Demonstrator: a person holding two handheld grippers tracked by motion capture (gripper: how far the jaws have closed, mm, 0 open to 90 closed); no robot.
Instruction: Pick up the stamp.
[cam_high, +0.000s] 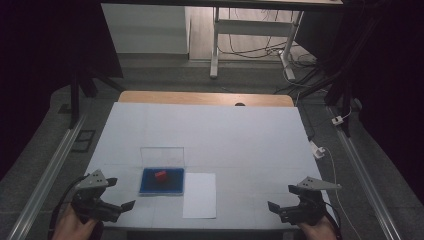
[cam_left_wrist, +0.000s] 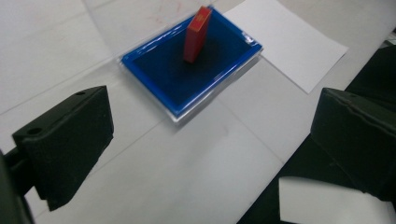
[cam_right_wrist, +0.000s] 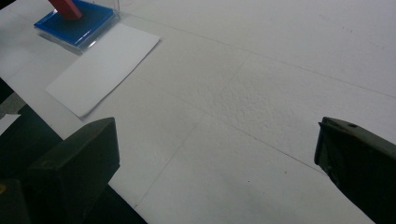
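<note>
**Both claws parked at the near edge, red stamp not touched yet**

Looks to me like this is the very start of things. The red stamp (cam_left_wrist: 197, 33) is standing on end, tilted a bit, on the blue pad of a clear case (cam_left_wrist: 187, 74), whose lid (cam_high: 162, 156) is flipped up at the back. A white sheet of paper (cam_high: 199, 195) lies just beside the case on its right, touching or nearly so. My guess is the stamp is meant to go onto that paper, but that's a guess.

The left claw (cam_high: 120, 194) sits low at the near left corner of the surface (cam_high: 210, 130), jaws spread wide with nothing between them, aimed toward the case. The right claw (cam_high: 280, 197) is well apart at the near right corner, also wide open and empty, pointing inward across bare surface.

Next move, I'd say: the left one is nearer, so it needs to reach forward and a bit right, line up its jaws on either flat side of the stamp, and close up high enough to clear the case rim.
</note>
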